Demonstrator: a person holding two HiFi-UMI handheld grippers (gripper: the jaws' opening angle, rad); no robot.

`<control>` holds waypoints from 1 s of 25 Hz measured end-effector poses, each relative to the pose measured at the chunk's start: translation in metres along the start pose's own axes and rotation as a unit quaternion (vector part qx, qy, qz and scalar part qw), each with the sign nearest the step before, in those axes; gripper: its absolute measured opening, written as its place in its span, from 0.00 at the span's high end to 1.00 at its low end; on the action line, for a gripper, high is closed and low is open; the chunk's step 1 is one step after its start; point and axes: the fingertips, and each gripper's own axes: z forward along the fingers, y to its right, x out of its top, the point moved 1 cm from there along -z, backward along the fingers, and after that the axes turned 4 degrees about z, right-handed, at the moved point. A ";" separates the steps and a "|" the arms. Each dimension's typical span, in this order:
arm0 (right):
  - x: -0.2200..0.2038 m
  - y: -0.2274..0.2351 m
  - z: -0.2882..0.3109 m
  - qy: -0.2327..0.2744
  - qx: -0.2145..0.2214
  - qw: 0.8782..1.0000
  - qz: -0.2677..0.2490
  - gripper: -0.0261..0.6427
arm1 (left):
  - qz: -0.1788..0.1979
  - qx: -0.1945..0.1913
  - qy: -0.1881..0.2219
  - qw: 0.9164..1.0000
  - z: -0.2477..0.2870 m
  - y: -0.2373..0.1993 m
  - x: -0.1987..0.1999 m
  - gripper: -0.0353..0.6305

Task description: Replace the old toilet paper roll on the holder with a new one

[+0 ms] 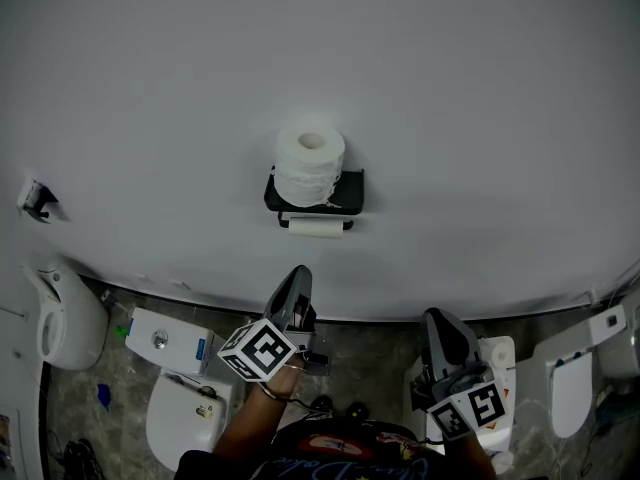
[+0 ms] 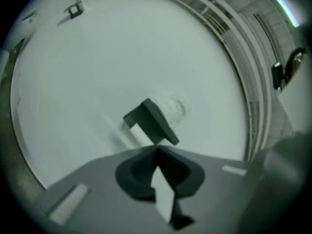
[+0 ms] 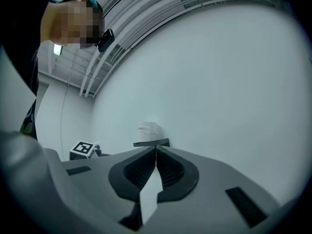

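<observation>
Holding both claws shut and empty, you have your left claw [image 1: 298, 278] and right claw [image 1: 440, 320] well short of the wall. A full roll [image 1: 310, 163] stands upright on the holder [image 1: 352, 196] shelf, with the slim old roll [image 1: 316, 227] mounted beneath. Judged: the swap is not begun; removal and fitting remain.

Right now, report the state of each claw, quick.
Left claw: closed, jaws together, holding nothing.
Right claw: closed, jaws together, holding nothing.
</observation>
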 end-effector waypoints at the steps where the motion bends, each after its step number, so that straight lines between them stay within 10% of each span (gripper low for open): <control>1: 0.001 0.001 -0.002 0.001 -0.003 1.000 -0.003 0.94 | -0.014 -0.003 -0.001 1.000 0.007 -0.005 -0.001 0.94; 10: 0.004 0.009 -0.006 -0.004 -0.031 0.999 -0.020 0.94 | -0.174 -0.037 -0.024 0.984 0.067 -0.039 -0.017 0.69; 25: -0.002 0.022 0.008 -0.021 -0.059 0.996 -0.067 0.94 | -0.203 -0.097 -0.007 0.974 0.116 -0.041 -0.003 0.65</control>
